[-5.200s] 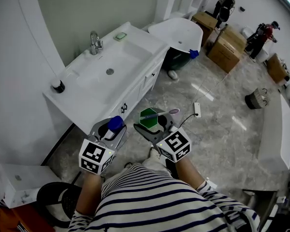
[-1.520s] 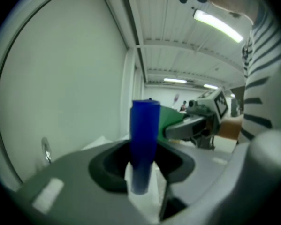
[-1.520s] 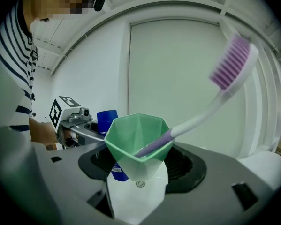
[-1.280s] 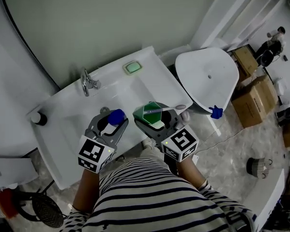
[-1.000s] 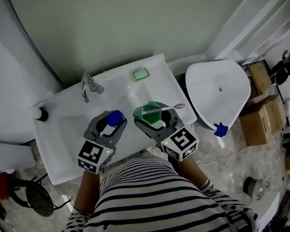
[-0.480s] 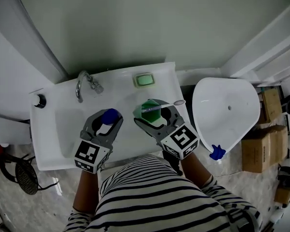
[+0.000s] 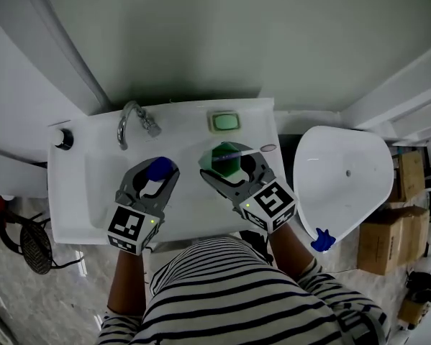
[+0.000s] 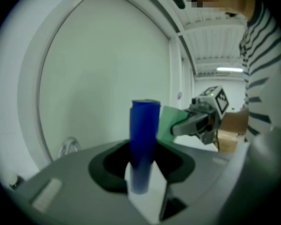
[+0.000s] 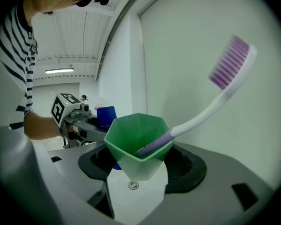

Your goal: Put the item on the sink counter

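Green cup (image 9: 138,142) is clamped in your right gripper (image 7: 228,165), jaws closed on its lower part, cup upright. The toothbrush (image 9: 210,107) stands in it, purple handle end inside, white neck leaning out over the rim, bristles up top. From the head view the cup is over the right part of the sink counter (image 7: 201,218), just in front of the green soap dish (image 7: 225,122). Can't tell if it's touching the counter

Your left gripper (image 7: 156,175) is clamped on the blue tube (image 8: 144,139), tube upright between the jaws, over the basin (image 7: 100,185) and just beside the cup. Both grippers sit side by side, close but apart

Tap (image 7: 132,117) is at the back edge of the counter, left of the soap dish. Small black round thing (image 7: 63,139) on the far left corner. White tub (image 7: 345,178) stands on the floor right of the counter, cardboard boxes (image 7: 384,246) beyond it
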Motion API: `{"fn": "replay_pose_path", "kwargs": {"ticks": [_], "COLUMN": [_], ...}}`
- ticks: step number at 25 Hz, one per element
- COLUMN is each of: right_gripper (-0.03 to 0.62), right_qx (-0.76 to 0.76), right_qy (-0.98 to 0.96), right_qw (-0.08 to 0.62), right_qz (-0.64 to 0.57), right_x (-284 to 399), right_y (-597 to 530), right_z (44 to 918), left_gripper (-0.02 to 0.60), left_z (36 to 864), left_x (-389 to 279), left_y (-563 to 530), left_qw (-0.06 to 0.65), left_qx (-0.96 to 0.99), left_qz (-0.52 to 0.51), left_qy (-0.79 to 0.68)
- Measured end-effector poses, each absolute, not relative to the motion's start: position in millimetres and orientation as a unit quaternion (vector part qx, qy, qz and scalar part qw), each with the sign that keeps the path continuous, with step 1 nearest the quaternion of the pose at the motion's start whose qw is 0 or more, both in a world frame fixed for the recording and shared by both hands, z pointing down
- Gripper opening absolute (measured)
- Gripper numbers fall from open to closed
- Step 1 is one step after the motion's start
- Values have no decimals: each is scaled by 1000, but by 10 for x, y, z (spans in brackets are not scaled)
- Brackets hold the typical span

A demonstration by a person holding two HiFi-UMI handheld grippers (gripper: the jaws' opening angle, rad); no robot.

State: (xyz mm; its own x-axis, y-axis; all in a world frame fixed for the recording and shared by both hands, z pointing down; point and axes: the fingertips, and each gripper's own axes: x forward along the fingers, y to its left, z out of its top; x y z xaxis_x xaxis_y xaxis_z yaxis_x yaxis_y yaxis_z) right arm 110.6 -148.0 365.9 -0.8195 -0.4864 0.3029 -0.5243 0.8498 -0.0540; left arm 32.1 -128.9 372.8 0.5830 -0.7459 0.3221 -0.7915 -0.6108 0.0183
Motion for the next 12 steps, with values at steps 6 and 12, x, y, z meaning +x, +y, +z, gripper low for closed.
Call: {"fn": "replay_pose_path", "kwargs": {"ticks": [6, 12], "right_gripper": [308, 308], "right_qx": [274, 298], "right_qy": [-947, -936], "right_qw": [153, 175], "right_qz": [72, 72], "right_x": [973, 852], "right_y": [-1648, -2030], "right_z": [3810, 4166], "left_gripper": [158, 158], "left_z": [3815, 4001], "left_x": [230, 158], "left_y": [-1399, -1499], "left_qw": [83, 90], "left_qx": [883, 882], "left_qz": [138, 139], "left_qy": [-441, -441]}}
